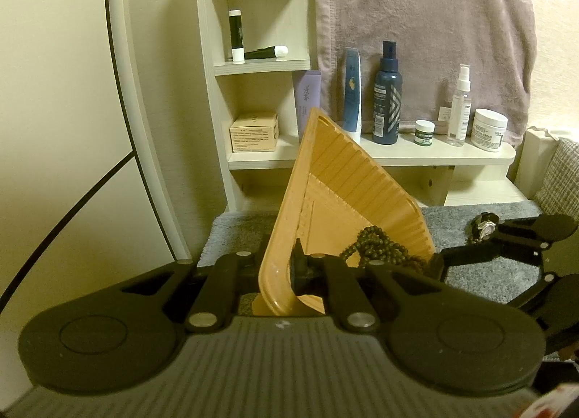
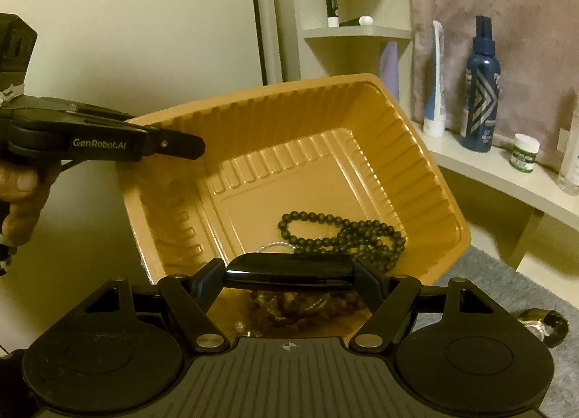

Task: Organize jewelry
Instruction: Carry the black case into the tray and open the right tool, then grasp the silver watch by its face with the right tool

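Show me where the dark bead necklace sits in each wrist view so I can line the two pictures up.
Left wrist: dark bead necklace lies low, right of centre, at the tilted orange tray's lower edge, just beyond the left tongs.
Right wrist: necklace lies on the tray floor, lower centre-right, above the black bar-shaped item.
Shared landmark: dark blue spray bottle on the shelf.

— Where is your left gripper [image 1: 289, 269]?

— I hold it tipped a little downward, its jaws pinched nearly together on a thin edge.

— And the hand on it?

— My left hand [image 2: 18, 193] wraps the handle from below, fingers curled.

— The right gripper [image 2: 289, 273]?

— Also angled down, its jaws spread wide around a dark bar, both fingers touching its ends.
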`<state>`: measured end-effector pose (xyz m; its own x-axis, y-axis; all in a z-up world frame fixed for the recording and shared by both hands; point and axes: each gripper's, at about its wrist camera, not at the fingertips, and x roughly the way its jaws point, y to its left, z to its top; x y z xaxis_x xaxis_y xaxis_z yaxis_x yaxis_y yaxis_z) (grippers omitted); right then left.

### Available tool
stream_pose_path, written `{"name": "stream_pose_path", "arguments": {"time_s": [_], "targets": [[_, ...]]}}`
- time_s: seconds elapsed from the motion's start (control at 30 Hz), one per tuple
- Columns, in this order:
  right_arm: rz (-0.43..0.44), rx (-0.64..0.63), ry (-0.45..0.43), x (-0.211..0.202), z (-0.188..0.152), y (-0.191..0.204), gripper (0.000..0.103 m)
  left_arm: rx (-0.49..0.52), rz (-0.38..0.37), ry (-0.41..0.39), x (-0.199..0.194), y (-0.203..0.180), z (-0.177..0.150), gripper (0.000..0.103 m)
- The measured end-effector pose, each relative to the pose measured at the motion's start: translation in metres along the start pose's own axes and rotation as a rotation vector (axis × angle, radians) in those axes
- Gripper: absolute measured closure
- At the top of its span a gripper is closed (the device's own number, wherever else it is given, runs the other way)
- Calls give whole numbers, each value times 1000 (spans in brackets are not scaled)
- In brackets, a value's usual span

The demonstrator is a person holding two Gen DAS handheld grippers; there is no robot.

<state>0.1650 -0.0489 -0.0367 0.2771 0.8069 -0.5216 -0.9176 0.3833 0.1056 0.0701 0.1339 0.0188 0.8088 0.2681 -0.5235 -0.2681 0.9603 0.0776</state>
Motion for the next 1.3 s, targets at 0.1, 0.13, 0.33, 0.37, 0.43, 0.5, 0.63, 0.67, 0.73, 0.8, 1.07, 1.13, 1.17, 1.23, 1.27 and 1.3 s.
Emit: {"name": "stream_pose_path", "arguments": {"time_s": [0.1, 0.13, 0.33, 0.37, 0.43, 0.5, 0.63, 0.67, 0.73, 0.8, 1.07, 1.13, 1.17, 1.23, 1.27, 1.3], "targets": [[8, 11, 1, 3, 0, 1, 27, -1, 0, 0, 0, 0, 0, 95], [14, 26, -10, 3, 0, 1, 27, -1, 0, 0, 0, 0, 0, 95], [-30, 64, -74, -8, 3, -1, 16, 1, -4, -1, -2, -1, 1, 95], [-48, 73, -79, -11, 3, -3, 16, 1, -4, -1, -2, -1, 1, 95], [-89, 99, -95, -18, 1, -7, 16, 0, -5, -2, -2, 0, 0, 95], [-134, 123, -97, -24, -4, -13, 16, 0, -4, -2, -2, 0, 0, 95], [-205, 176, -86, -36, -20, -22, 16, 1, -5, -2, -2, 0, 0, 95], [-223, 188, -81, -38, -25, -24, 16, 3, -5, -3, -2, 0, 0, 95], [-259, 213, -75, -44, -35, -28, 16, 3, -6, -3, -2, -1, 0, 95], [-301, 225, -67, -49, -43, -32, 16, 4, -5, -2, -2, -1, 0, 95], [-499, 298, -45, -62, -58, -61, 16, 3, -5, -1, -1, -1, 0, 95], [-520, 318, -50, -64, -58, -69, 16, 5, -5, -1, -1, 0, 0, 95], [-527, 325, -49, -64, -57, -72, 16, 5, -5, -1, -1, 0, 0, 95], [-551, 323, -51, -63, -55, -77, 16, 4, -6, -1, -1, 0, 0, 95], [-560, 324, -48, -61, -54, -80, 16, 5, -6, -1, -1, 0, 0, 95], [-580, 325, -44, -58, -51, -85, 16, 5, -5, -1, -1, 0, 0, 95]]}}
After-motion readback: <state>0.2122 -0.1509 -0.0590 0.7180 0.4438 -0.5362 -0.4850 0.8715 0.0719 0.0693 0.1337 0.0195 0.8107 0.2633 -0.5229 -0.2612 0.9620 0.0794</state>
